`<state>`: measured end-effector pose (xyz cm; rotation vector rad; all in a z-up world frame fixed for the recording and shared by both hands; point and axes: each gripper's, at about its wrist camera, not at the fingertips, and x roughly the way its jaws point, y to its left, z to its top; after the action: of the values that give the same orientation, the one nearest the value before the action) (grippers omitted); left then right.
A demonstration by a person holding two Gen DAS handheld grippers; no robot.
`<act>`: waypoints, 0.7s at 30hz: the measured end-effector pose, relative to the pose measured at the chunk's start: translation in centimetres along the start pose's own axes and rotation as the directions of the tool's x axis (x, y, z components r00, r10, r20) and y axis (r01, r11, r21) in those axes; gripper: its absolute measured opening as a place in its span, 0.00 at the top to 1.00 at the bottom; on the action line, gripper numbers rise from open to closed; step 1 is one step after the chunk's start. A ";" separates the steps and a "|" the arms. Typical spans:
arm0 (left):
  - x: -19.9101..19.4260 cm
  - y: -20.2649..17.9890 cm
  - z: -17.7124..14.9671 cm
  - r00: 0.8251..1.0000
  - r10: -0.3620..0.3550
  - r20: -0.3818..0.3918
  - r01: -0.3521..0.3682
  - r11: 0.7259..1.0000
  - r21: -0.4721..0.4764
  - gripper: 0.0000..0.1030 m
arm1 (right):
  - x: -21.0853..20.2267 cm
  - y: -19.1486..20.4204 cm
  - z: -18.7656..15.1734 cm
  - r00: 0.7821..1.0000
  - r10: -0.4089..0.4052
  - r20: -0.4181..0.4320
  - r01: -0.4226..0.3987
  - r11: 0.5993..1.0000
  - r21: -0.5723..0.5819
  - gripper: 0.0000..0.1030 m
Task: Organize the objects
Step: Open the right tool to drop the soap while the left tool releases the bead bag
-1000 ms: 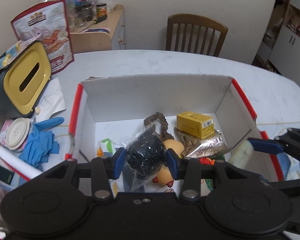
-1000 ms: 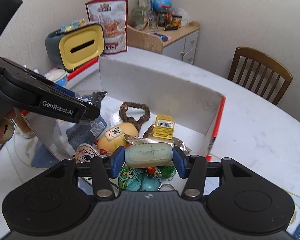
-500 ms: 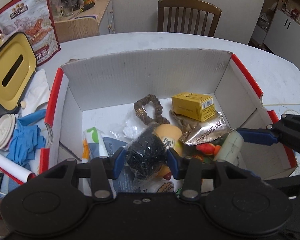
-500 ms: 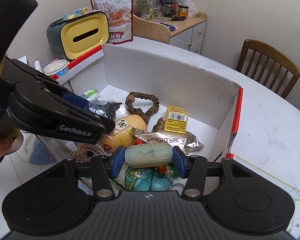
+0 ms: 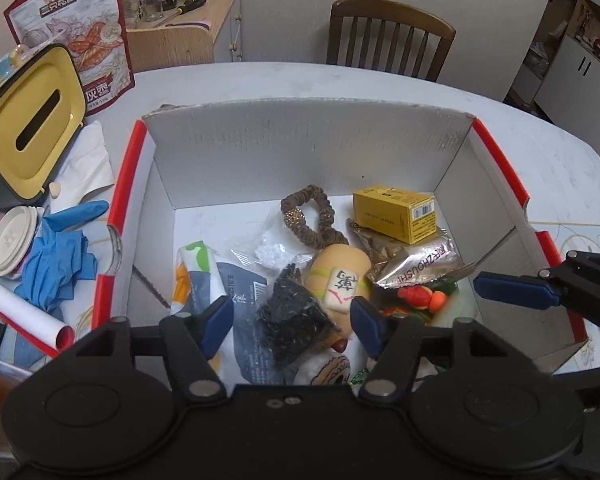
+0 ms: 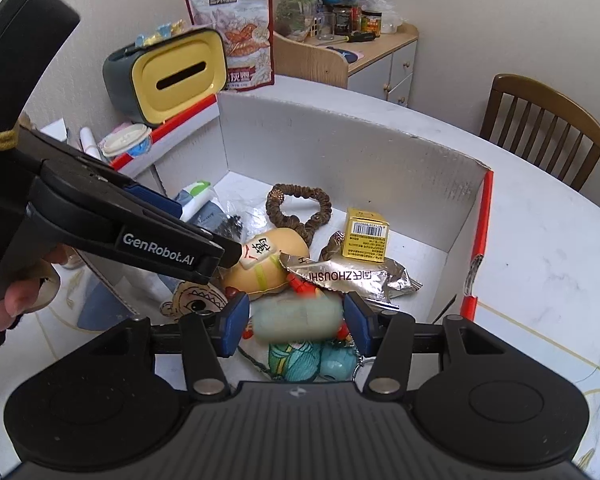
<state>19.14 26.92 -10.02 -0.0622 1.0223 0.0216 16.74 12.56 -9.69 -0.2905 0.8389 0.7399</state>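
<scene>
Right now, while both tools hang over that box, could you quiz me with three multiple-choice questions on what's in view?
1. Where is the small yellow carton?
A) on the chair
B) inside the cardboard box
C) on the side cabinet

2. What colour are the crumpled gloves beside the box?
A) blue
B) pink
C) black

3. How do the left gripper's jaws stand?
A) shut on the carton
B) shut on a glove
C) open, clear of the black packet

Answers:
1 B: it sits among the items between the box walls.
2 A: they are plainly blue.
3 C: gaps show on both sides of the packet.
</scene>
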 end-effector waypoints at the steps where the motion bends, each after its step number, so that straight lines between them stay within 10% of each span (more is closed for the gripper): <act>1: -0.2 0.0 -0.1 1.000 0.000 0.003 0.000 1.000 0.000 0.38 | -0.2 -0.1 0.0 1.000 0.002 0.003 -0.002 1.000 0.006 0.49; 21: -7.9 -1.7 -1.6 0.985 0.003 0.171 -0.007 1.000 0.020 0.17 | -7.5 -0.7 -0.4 0.989 0.009 0.149 -0.022 0.996 0.084 0.39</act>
<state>13.73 25.23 -4.11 -0.0380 0.8506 0.0207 13.69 8.28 -4.22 -0.1509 0.7303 0.7293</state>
